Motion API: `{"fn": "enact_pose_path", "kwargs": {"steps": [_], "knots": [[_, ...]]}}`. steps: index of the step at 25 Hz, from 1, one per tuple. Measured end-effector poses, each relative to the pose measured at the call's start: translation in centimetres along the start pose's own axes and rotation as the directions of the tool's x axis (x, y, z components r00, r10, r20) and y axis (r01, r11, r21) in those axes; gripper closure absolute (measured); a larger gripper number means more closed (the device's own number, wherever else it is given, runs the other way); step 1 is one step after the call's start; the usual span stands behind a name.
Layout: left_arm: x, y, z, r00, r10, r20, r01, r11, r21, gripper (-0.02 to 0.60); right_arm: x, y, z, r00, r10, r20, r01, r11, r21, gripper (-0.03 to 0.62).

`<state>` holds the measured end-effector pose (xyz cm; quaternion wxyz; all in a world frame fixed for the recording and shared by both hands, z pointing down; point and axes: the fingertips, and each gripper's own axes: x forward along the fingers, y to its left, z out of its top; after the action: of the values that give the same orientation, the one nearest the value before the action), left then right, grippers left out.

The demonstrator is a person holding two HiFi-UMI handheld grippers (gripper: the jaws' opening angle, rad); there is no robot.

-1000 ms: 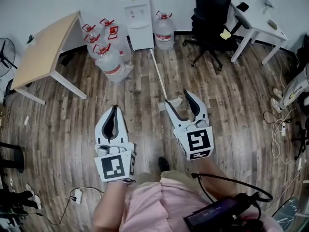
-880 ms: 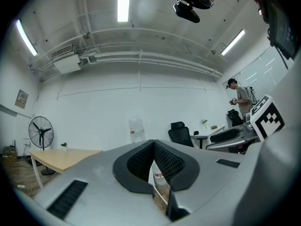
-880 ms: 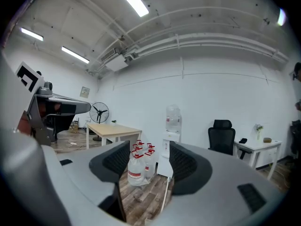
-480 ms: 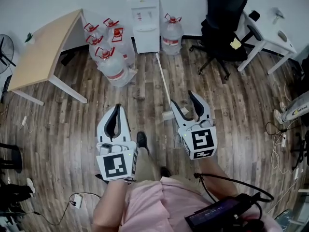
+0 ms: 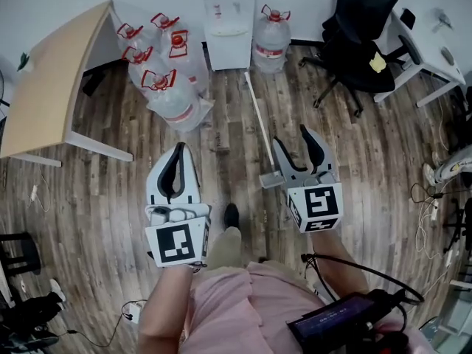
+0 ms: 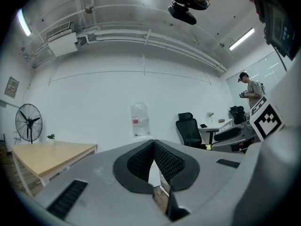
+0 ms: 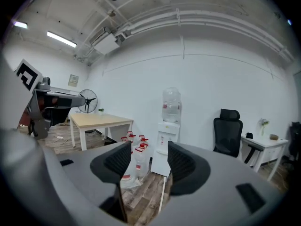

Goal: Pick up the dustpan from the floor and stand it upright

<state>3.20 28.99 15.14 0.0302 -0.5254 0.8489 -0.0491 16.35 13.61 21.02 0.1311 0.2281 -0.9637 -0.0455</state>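
The dustpan lies flat on the wooden floor in the head view; its long white handle runs away from me and its grey pan is at the near end. My right gripper hangs open just right of the pan and above it, holding nothing. The right gripper view shows the open right gripper with the handle on the floor below the gap. My left gripper is shut and empty, well left of the dustpan. In the left gripper view the left gripper has its pads pressed together.
Several water jugs and a water dispenser stand at the wall beyond the handle. A wooden table is at the left, a black office chair and white desk at the right. Cables lie on the floor far right.
I have stepped forward, one shoe now between the grippers. Both grippers are nearer the jugs, and the right one has come alongside the dustpan's pan. Jaw states are unchanged.
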Motion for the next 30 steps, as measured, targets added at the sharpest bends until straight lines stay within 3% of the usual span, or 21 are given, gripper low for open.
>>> {"fn": "enact_pose_path", "kwargs": {"steps": [6, 11, 22, 30], "knots": [[7.4, 5.2, 0.5, 0.999, -0.031, 0.006, 0.032, 0.999, -0.019, 0.569, 8.8, -0.2, 3.4, 1.000, -0.026, 0.017, 0.027, 1.000, -0.017, 0.356], [12.0, 7.5, 0.8, 0.998, -0.062, 0.032, 0.061, 0.998, 0.008, 0.569, 12.8, -1.3, 5.7, 0.997, -0.066, 0.038, 0.067, 0.997, -0.028, 0.362], [18.5, 6.9, -0.4, 0.992, -0.122, 0.022, 0.122, 0.992, 0.014, 0.569, 16.8, -5.7, 5.3, 0.992, -0.123, 0.013, 0.123, 0.992, -0.027, 0.367], [28.0, 6.7, -2.9, 0.988, -0.152, -0.034, 0.152, 0.988, 0.016, 0.569, 24.8, -10.8, 4.2, 0.993, -0.121, -0.013, 0.121, 0.993, 0.002, 0.368]]}}
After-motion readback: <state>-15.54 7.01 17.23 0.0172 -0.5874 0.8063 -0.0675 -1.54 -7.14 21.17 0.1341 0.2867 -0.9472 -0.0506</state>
